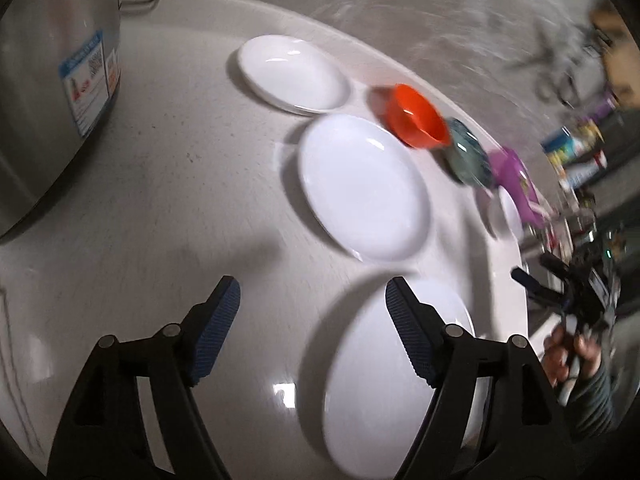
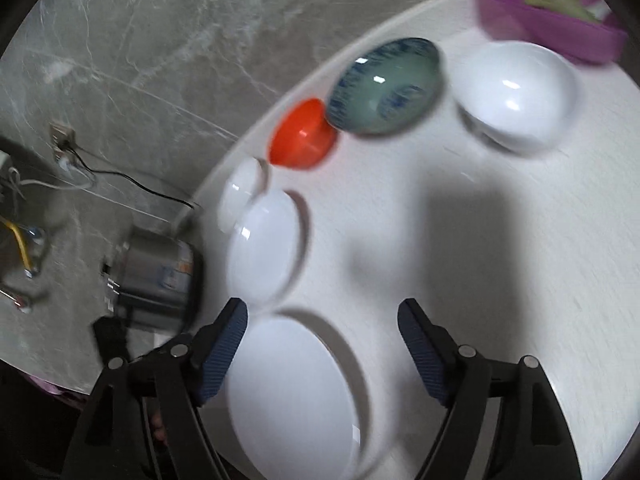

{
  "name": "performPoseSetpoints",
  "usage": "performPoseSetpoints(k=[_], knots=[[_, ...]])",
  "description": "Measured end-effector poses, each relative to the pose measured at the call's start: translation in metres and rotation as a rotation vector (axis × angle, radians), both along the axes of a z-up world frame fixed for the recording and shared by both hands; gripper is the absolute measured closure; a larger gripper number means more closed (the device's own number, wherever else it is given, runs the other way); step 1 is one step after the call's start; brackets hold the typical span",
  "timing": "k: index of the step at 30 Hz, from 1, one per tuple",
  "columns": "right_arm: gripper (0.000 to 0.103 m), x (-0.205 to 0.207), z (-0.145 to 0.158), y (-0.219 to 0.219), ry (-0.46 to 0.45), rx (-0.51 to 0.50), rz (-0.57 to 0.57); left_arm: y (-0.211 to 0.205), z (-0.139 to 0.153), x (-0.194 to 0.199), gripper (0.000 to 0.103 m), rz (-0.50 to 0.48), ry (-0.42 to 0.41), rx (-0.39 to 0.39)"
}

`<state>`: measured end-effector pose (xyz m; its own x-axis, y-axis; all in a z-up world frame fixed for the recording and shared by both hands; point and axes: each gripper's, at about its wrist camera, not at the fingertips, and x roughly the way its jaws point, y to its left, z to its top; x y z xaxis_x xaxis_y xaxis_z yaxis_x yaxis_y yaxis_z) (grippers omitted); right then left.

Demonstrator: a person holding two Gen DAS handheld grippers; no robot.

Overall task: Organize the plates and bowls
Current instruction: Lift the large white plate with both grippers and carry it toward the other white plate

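Note:
Three white plates lie in a row on the round white table point(image 1: 168, 184): far point(image 1: 292, 74), middle point(image 1: 364, 188) and near point(image 1: 400, 380). Behind them along the rim stand an orange bowl point(image 1: 418, 116), a blue-green bowl point(image 1: 468, 156), a purple bowl point(image 1: 516, 184) and a white bowl point(image 1: 512, 212). My left gripper point(image 1: 312, 292) is open above the table, its right finger over the near plate and nothing between the pads. My right gripper point(image 2: 323, 312) is open and empty too, above the near plate point(image 2: 292, 396). Beyond it are the middle plate point(image 2: 264, 248), orange bowl point(image 2: 302, 134), blue-green bowl point(image 2: 384, 86) and white bowl point(image 2: 516, 94).
A large steel pot point(image 1: 56, 80) with a label stands on the table's left side, with a black cord behind it. The purple bowl point(image 2: 548, 12) holds something green. A person's hand point(image 1: 560, 354) grips the other tool at the table's right edge. The floor is grey marble.

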<state>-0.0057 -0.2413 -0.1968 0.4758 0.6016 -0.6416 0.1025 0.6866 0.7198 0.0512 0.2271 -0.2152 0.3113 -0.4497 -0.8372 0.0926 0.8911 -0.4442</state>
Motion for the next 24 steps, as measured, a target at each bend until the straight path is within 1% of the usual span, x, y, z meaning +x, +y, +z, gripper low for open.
performPoseSetpoints(k=[1, 3, 4, 6, 8, 11, 13, 15, 17, 18, 19, 20, 24], knots=[[0.022, 0.011, -0.001, 0.003, 0.003, 0.014, 0.01, 0.002, -0.003, 0.016, 0.029, 0.025, 0.002, 0.016], [0.022, 0.036, -0.008, 0.011, 0.031, 0.02, 0.05, -0.007, -0.007, 0.04, 0.029, 0.0, -0.011, 0.021], [0.023, 0.052, -0.013, 0.018, 0.048, 0.025, 0.081, -0.01, -0.01, 0.052, 0.029, -0.012, -0.001, 0.032], [0.028, 0.075, -0.021, 0.031, 0.061, 0.045, 0.119, -0.017, -0.013, 0.067, 0.029, -0.033, 0.004, 0.037], [0.034, 0.093, -0.03, 0.043, 0.077, 0.058, 0.143, -0.026, -0.015, 0.08, 0.029, -0.068, 0.009, 0.071], [0.035, 0.116, -0.043, 0.06, 0.105, 0.059, 0.183, -0.029, -0.025, 0.092, 0.029, -0.075, 0.03, 0.076], [0.036, 0.126, -0.052, 0.07, 0.122, 0.058, 0.219, -0.034, -0.029, 0.097, 0.029, -0.088, 0.032, 0.072], [0.036, 0.134, -0.058, 0.078, 0.13, 0.061, 0.239, -0.037, -0.04, 0.098, 0.029, -0.099, 0.04, 0.073], [0.037, 0.14, -0.063, 0.081, 0.143, 0.06, 0.248, -0.037, -0.048, 0.101, 0.031, -0.104, 0.053, 0.061], [0.038, 0.142, -0.064, 0.083, 0.144, 0.06, 0.254, -0.036, -0.052, 0.102, 0.034, -0.102, 0.057, 0.057], [0.039, 0.144, -0.066, 0.084, 0.145, 0.06, 0.263, -0.035, -0.052, 0.103, 0.036, -0.099, 0.046, 0.055], [0.042, 0.146, -0.068, 0.086, 0.149, 0.062, 0.273, -0.037, -0.053, 0.104, 0.04, -0.101, 0.049, 0.052], [0.043, 0.147, -0.069, 0.092, 0.147, 0.074, 0.292, -0.037, -0.053, 0.107, 0.042, -0.117, 0.059, 0.07]])
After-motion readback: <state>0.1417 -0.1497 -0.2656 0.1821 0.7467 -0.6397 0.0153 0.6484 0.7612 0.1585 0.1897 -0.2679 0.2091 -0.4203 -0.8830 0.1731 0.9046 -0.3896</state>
